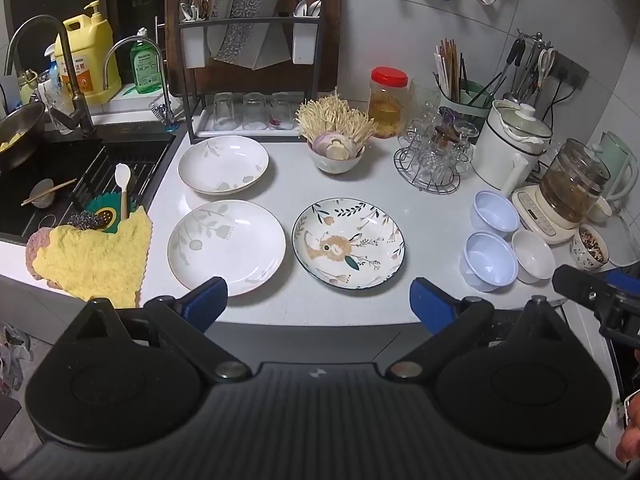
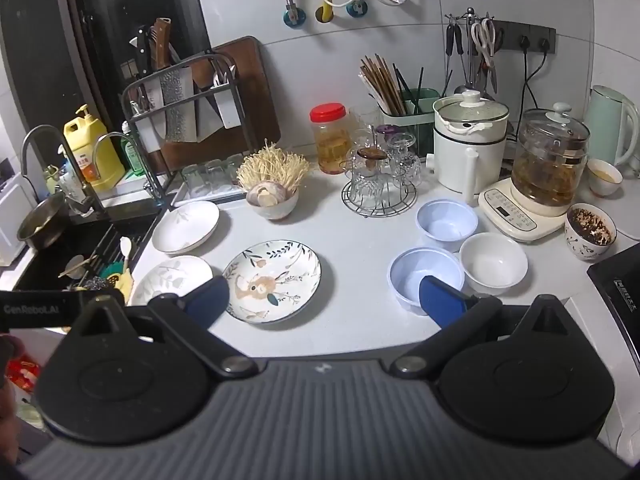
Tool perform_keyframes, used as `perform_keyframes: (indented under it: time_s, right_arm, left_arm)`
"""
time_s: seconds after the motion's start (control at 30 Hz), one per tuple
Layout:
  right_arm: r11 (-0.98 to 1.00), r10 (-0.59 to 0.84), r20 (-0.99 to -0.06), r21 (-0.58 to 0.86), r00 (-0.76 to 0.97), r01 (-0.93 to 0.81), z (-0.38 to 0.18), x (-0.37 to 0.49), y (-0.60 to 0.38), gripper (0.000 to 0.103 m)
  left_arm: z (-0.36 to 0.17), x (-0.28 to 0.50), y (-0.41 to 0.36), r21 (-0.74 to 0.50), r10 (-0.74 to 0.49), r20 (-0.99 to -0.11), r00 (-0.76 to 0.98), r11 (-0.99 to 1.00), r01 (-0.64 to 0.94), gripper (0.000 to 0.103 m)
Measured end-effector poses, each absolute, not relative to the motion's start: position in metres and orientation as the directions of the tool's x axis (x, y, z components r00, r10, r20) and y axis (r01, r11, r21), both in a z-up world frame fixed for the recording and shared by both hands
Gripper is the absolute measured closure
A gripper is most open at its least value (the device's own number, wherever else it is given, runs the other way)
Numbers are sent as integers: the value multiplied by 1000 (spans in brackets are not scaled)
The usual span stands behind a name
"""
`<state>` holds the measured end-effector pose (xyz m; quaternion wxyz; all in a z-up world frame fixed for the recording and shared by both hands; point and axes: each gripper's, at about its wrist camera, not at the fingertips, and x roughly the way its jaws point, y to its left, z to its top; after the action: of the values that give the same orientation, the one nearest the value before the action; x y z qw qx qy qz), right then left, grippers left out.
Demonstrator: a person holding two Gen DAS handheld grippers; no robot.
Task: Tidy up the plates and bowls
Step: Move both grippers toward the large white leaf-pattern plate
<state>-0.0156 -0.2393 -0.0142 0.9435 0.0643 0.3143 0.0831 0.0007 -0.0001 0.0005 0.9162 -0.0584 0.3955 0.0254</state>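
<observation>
Two white leaf-pattern plates lie on the counter, a far one and a near one. A rabbit-pattern plate lies to their right. Two pale blue bowls and a white bowl stand at the right. My left gripper is open and empty, near the counter's front edge before the plates. My right gripper is open and empty, between the rabbit plate and the near blue bowl.
A bowl of enoki mushrooms stands behind the plates, with a glass rack, a jar, a white cooker and a kettle. The sink and a yellow cloth are at the left.
</observation>
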Motion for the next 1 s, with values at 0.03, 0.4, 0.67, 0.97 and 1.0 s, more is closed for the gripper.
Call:
perform_keyframes:
  time_s: [0.03, 0.4, 0.67, 0.97, 1.0]
  right_arm:
    - [979, 192, -586, 173, 787, -111, -15, -15, -240, 0]
    - [974, 219, -587, 182, 780, -136, -13, -15, -236, 0]
    - [975, 219, -604, 169, 767, -145, -12, -11, -232, 0]
    - [973, 226, -612, 175, 758, -148, -11, -11, -231, 0]
    - [973, 226, -612, 176, 758, -148, -11, -11, -230, 0]
  left_arm:
    - [1, 1, 0, -87, 1, -727, 686, 992, -94, 4]
    - [9, 2, 4, -87, 12, -720, 694, 990, -108, 4]
    - [8, 2, 5, -90, 12, -722, 692, 990, -110, 4]
    - [5, -1, 7, -97, 8, -713, 702, 989, -109, 4]
    - [6, -2, 8, -97, 9, -705, 709, 989, -109, 4]
